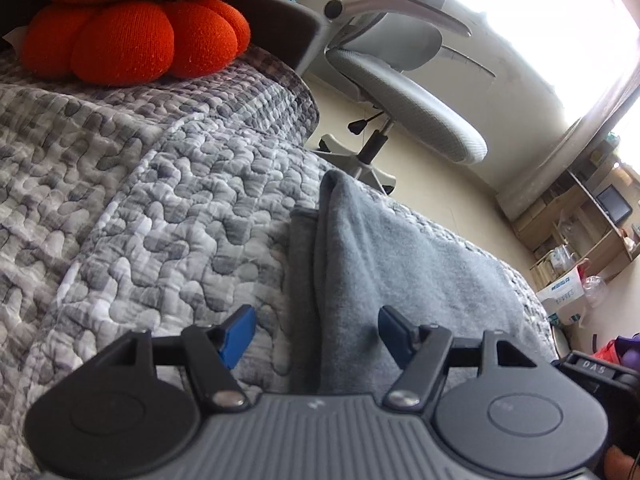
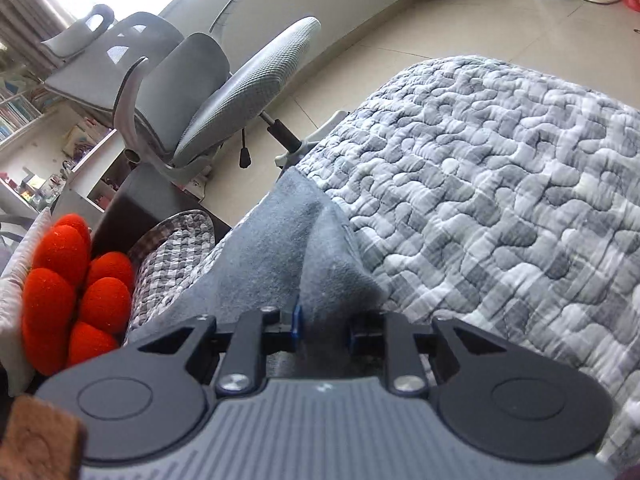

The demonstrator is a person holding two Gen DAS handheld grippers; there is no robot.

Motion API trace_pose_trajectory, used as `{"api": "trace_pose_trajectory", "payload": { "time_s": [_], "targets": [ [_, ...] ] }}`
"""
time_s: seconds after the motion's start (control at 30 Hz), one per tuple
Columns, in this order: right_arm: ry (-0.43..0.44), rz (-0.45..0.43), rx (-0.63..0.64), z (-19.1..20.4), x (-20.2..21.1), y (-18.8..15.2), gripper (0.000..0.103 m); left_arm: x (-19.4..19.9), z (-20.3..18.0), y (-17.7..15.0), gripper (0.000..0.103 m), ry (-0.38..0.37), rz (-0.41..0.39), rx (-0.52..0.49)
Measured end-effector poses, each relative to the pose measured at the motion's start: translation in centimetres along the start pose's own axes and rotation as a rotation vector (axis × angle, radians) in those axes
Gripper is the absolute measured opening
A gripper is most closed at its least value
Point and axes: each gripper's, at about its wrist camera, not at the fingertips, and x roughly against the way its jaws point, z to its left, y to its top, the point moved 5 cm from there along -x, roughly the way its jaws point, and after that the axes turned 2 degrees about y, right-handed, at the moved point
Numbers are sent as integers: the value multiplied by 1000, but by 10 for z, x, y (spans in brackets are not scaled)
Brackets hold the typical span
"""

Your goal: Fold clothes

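A grey fleece garment (image 1: 384,264) lies on the quilted grey bedspread (image 1: 168,208), partly folded, with a darker folded edge along its left side. My left gripper (image 1: 316,332) is open, its blue pads (image 1: 240,336) apart on either side of the garment's near end, holding nothing. In the right wrist view the same garment (image 2: 288,240) rises in a ridge into my right gripper (image 2: 322,330), which is shut on a pinched fold of the cloth. The bedspread (image 2: 500,184) stretches away to the right.
An orange knitted pumpkin-shaped cushion (image 1: 136,28) sits at the far end of the bed; it also shows in the right wrist view (image 2: 72,292). A grey mesh office chair (image 1: 408,92) stands on the floor beside the bed. Shelves and bags (image 1: 576,256) line the far wall.
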Motion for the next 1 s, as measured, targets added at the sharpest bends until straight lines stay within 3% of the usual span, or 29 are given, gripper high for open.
{"api": "trace_pose_trajectory", "payload": {
  "time_s": [0.07,0.13,0.23,0.33,0.4,0.5,0.67,0.87,1.0],
  "targets": [
    [10,-38,104,14,2,-1,23,-1,1,0,69,2,4,3],
    [37,-128,332,39,10,-8,23,0,3,1,69,-9,9,26],
    [53,-315,921,94,25,-55,23,2,12,5,69,-42,11,101],
    [5,-376,1428,124,16,-124,23,8,27,10,69,-53,-13,179],
    [7,-365,1627,126,7,-163,24,12,37,13,69,-60,-29,231],
    [45,-356,1723,127,4,-189,24,16,44,16,69,-81,-47,270],
    [73,-326,1730,123,14,-190,24,19,43,19,69,-127,-64,285],
    [143,-441,1753,129,32,-190,20,24,34,20,69,-162,-79,261],
    [155,-418,1813,122,27,-205,19,23,28,19,69,-157,-76,229]
  ]
}}
